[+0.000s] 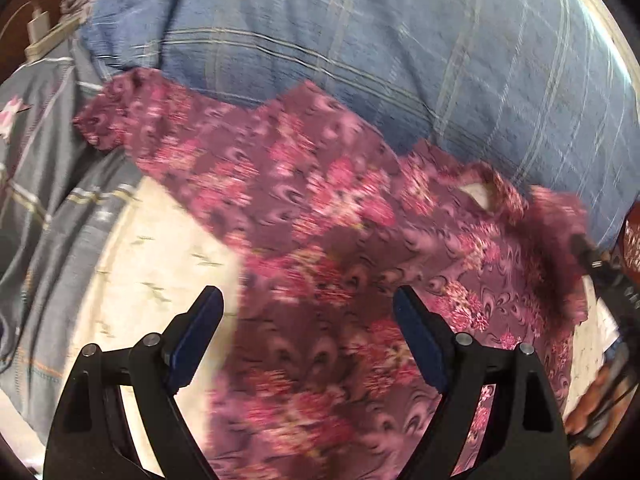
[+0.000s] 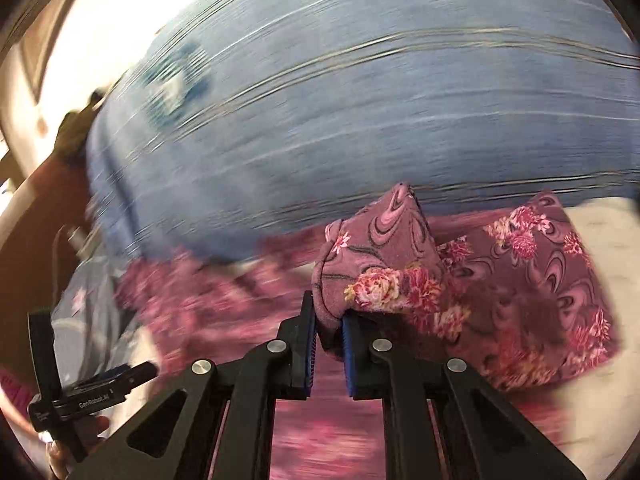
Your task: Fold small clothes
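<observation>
Shirt (image 2: 500, 280) corner sits pinched in your right gripper (image 2: 329, 332).
Most cloth lies left of it; your left gripper (image 1: 308, 320) hangs wide open, empty, above it.

Floral garment spread on the bed, one edge bunched up

The small garment (image 1: 320, 216) was a purple-pink cloth printed with red and cream flowers and dark swirls, and it lay spread across a cream sheet with its far edge against a blue checked blanket. One narrow part reached out to the left in the left wrist view, and a small gap in the cloth near its right side showed pale beneath. In the right wrist view a fold of the same garment (image 2: 380, 264) stood raised in a peak, its lower edge pinched together, while the rest lay blurred and flat below.
</observation>
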The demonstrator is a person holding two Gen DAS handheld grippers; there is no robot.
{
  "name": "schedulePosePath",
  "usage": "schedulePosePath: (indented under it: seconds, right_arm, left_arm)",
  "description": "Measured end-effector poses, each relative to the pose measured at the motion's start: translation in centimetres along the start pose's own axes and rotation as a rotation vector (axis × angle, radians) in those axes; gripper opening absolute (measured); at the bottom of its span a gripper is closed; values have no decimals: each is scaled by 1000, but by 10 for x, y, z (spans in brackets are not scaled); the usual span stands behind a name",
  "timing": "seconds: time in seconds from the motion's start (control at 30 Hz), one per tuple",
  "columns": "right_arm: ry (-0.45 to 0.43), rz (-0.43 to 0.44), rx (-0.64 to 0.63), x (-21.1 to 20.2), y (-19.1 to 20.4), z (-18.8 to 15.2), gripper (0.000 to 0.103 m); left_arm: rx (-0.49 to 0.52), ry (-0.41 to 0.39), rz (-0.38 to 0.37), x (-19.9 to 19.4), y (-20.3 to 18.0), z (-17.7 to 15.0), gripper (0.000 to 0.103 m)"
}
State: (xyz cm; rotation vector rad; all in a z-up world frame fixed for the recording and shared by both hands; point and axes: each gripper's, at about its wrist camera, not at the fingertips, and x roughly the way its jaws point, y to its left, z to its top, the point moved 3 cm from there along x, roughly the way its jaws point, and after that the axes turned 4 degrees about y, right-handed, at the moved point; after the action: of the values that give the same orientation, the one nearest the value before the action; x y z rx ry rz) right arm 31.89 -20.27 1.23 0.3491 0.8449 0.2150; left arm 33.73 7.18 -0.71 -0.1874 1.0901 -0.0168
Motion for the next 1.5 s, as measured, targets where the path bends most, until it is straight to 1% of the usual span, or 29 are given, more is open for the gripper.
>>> schedulePosePath:
  seconds: [0.1,0.17,0.2,0.23,0.27,0.3,0.33,0.4,0.47,0.53,0.6,0.67,0.8,0.83,0.87,0.9,0.93,0.97,1.0,1.1,1.17,1.2,1.23,1.27,1.3,1.33,1.4,1.47,1.5]
  right_arm:
    - [44,60,-64,24,55,-15,11]
    - [75,95,-85,41,81,-25,11]
    - [92,107,-84,48,87,-29,17]
    - [137,128,-75,62,97,-37,23]
    - [201,130,-67,77,105,-48,28]
    - [242,120,-68,84,109,-54,34]
    - [292,102,-77,92,112,-65,34]
    - [311,110,-91,88,110,-78,34]
    - [298,158,-80,66,96,-87,34]
    - [276,176,-43,39,73,-92,43]
    - [250,159,4,14,43,-95,48]
    - [226,125,69,-9,4,-101,48]
    - [176,80,188,-39,-54,-107,48]
    - [157,74,234,-47,-71,-108,48]
    - [140,74,271,-51,-83,-108,48]
    - [116,76,321,-57,-99,-106,48]
    - [93,82,365,-61,-111,-105,48]
    - [65,91,415,-63,-125,-102,48]
    - [37,99,459,-64,-136,-98,48]
    - [-11,111,564,-55,-158,-89,48]
    - [-26,128,645,-45,-175,-85,44]
    - [-36,133,679,-39,-178,-84,34]
    - [-30,143,690,-33,-179,-79,10]
    - [-8,134,674,-30,-176,-73,4]
    - [-12,125,648,-30,-171,-66,4]
    - [-70,138,618,-42,-166,-58,4]
    - [-143,153,574,-64,-159,-50,4]
    - [-165,130,549,-73,-160,-56,4]
    - [-151,109,540,-70,-163,-61,4]
  left_arm:
    - [-27,-14,4,-12,23,4,87]
    - [-41,-29,25,-18,37,6,87]
    - [-51,-35,36,-21,44,6,87]
    - [-65,-37,43,-22,50,7,87]
    - [-82,-32,42,-22,56,6,87]
    - [-96,-22,36,-21,61,7,87]
    - [-108,-8,25,-20,64,6,87]
    - [-118,21,-5,-15,63,2,87]
    - [-103,39,-33,-12,54,-2,87]
    - [-75,64,-69,-6,36,-6,87]
    - [-61,105,-130,3,16,-10,87]
    - [-51,142,-192,14,-4,-15,87]
    - [-42,200,-159,47,-29,-17,87]
    - [-59,198,-159,53,-31,-14,86]
    - [-83,173,-162,56,-33,-11,85]
    - [-99,139,-173,55,-35,-6,71]
    - [-101,101,-194,53,-38,-1,37]
    - [-93,92,-200,51,-41,5,20]
    - [-91,96,-191,50,-44,9,7]
    - [-110,68,-182,40,-43,17,6]
    - [-108,40,-179,29,-42,21,6]
    - [-110,28,-172,24,-41,23,6]
    - [-112,19,-169,18,-40,26,6]
    - [-113,11,-163,15,-38,28,6]
    - [-112,-4,-159,8,-37,28,6]
    - [-111,-12,-156,5,-36,28,6]
    - [-103,-24,-147,1,-31,23,6]
    - [-86,7,-127,15,-28,14,8]
    - [-83,34,-112,25,-27,10,9]
